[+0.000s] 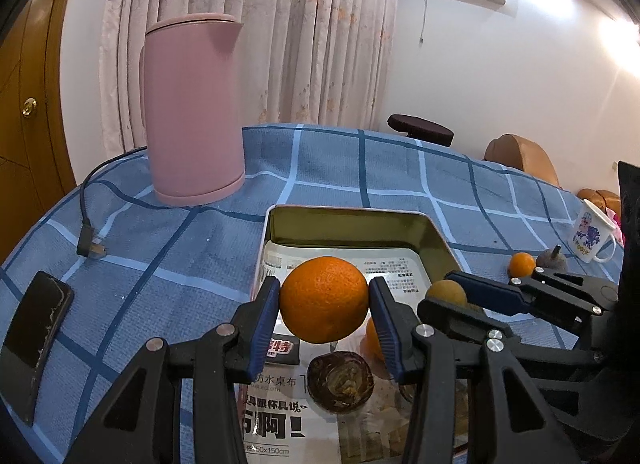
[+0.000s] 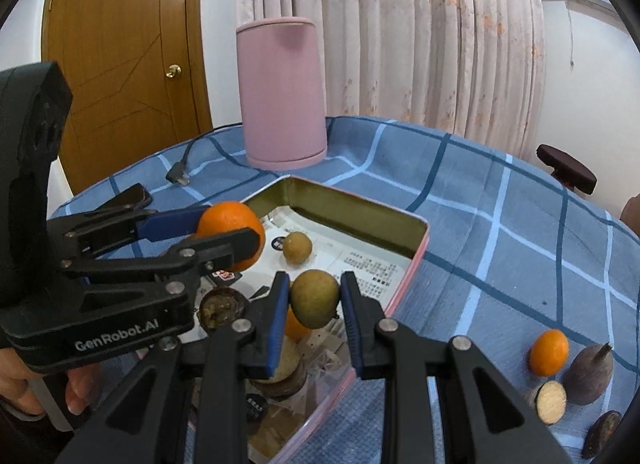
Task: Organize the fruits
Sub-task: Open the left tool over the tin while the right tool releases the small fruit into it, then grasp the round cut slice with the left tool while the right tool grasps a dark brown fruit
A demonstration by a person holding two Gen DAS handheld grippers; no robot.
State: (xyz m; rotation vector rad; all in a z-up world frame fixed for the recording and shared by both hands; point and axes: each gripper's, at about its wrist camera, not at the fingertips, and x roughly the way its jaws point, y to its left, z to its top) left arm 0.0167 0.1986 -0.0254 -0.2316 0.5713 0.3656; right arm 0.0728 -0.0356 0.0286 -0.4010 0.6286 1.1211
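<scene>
Blue-checked tabletop (image 1: 328,167), tin tray (image 1: 352,223) below: left hand-held gripper (image 1: 324,300) clamps the orange (image 1: 324,300) at its middle, right hand-held gripper (image 2: 315,298) pinches a small brownish fruit (image 2: 315,298). Both look firm, round, apt to roll; gentle squeeze.

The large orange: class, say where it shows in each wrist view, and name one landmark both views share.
Left wrist view: the large orange sits centre, gripped in the left tool, above the tin tray.
Right wrist view: the large orange appears left of centre, partly hidden by the left tool.
Shared landmark: the pink kettle stands behind the tray.
</scene>
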